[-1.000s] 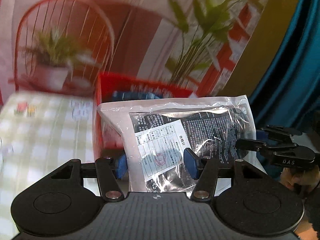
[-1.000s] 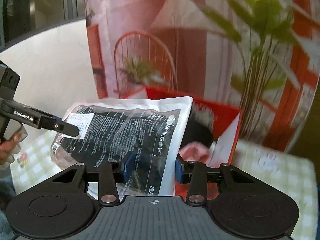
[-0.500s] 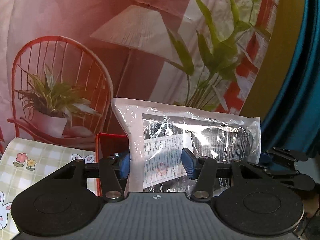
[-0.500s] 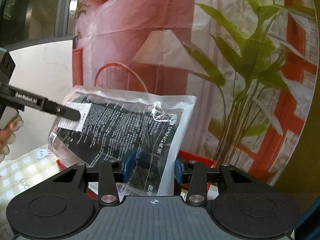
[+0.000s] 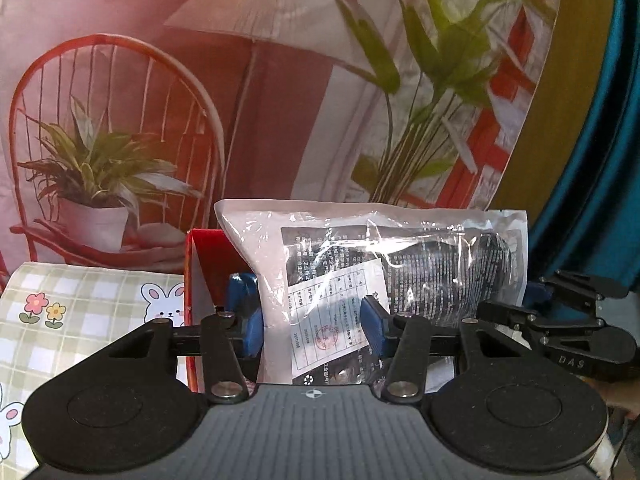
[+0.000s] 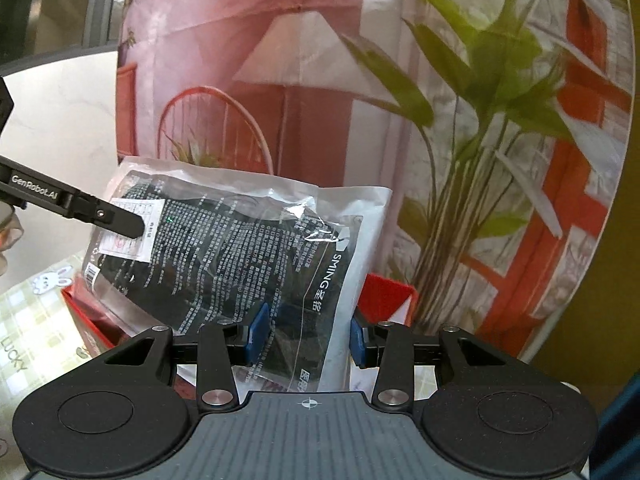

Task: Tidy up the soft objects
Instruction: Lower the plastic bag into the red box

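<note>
A clear plastic pouch (image 5: 400,264) with black printed contents and a white label hangs in the air, held between both grippers. My left gripper (image 5: 310,320) has its blue pads on either side of the label end, and its jaws are closing on it. In the right wrist view, my right gripper (image 6: 307,336) is shut on the other end of the pouch (image 6: 240,256), near the white seam. One finger of the left gripper (image 6: 120,222) reaches in from the left onto the label. The right gripper's black fingers (image 5: 560,308) show at the pouch's far edge.
An open red box (image 5: 204,264) stands just below and behind the pouch, its red rim (image 6: 384,296) showing past the pouch. A green checked tablecloth (image 5: 80,320) with bunny prints covers the table. Behind hangs a printed backdrop (image 5: 280,80) of a chair, lamp and plants.
Both grippers have carried the pouch sideways, and the red box now sits lower in both views. The left pads stand a little closer together. The right grip looks the same.
</note>
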